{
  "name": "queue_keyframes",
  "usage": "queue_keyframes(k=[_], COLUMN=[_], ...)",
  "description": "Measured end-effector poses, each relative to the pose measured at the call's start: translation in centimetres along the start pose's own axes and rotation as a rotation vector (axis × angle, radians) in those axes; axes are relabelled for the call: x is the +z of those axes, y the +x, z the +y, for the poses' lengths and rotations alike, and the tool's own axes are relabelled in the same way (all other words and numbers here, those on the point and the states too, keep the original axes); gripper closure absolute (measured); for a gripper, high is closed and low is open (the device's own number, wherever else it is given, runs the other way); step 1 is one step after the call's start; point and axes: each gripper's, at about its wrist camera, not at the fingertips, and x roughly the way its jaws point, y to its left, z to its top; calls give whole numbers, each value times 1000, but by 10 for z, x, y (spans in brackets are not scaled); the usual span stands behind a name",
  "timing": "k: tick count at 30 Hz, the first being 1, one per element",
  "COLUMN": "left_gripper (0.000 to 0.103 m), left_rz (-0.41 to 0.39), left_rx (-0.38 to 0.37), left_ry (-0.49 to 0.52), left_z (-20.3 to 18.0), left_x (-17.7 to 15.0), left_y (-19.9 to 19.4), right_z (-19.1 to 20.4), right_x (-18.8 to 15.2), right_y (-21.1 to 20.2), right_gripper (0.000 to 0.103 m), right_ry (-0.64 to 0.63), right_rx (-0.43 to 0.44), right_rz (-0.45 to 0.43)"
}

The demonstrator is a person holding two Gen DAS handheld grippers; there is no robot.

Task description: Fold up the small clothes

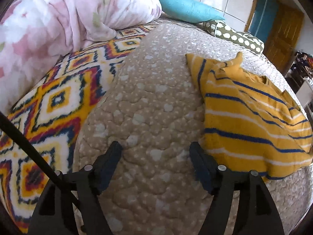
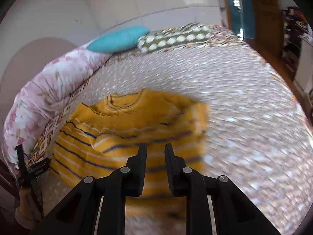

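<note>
A mustard-yellow knit top (image 1: 250, 121) with blue and white stripes lies partly folded on the beige quilted bedspread (image 1: 152, 98). My left gripper (image 1: 155, 145) stands wide open over bare quilt. Nothing is between its fingers, and the top's left edge lies just beside the right finger (image 1: 197, 152). In the blurred right wrist view the top (image 2: 137, 117) lies with its neckline at the far side. My right gripper (image 2: 156, 145) hovers over its near half with a narrow gap between the jaws. The striped cloth shows through the gap and nothing is pinched.
A pink floral duvet (image 1: 58, 15) is bunched along the left, over a bright diamond-patterned blanket (image 1: 58, 98). A teal pillow (image 1: 187, 7) and a green dotted pillow (image 1: 234, 33) lie at the far end. A wooden door (image 1: 281, 35) stands at the right. A hand (image 2: 23, 201) shows at the lower left.
</note>
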Motion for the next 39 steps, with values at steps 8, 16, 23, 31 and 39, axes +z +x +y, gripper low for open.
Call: queue_keyframes(k=[8, 16, 23, 31, 39], left_gripper=[22, 21, 20, 18, 18], left_rz=[-24, -33, -50, -59, -55], left_rx=[-51, -60, -104, -148, -151], left_ry=[-10, -15, -45, -71, -71], left_z=[3, 4, 10, 15, 16], left_x=[-4, -4, -5, -6, -4], left_y=[1, 0, -1, -2, -1], right_z=[14, 114, 239, 300, 267], right_x=[11, 36, 41, 65, 62], right_y=[103, 80, 175, 245, 143], right_gripper=[82, 80, 79, 79, 62], right_ry=[-109, -204, -348, -480, -431], right_rx=[-213, -53, 63, -75, 46], right_rz=[95, 35, 159, 218, 110])
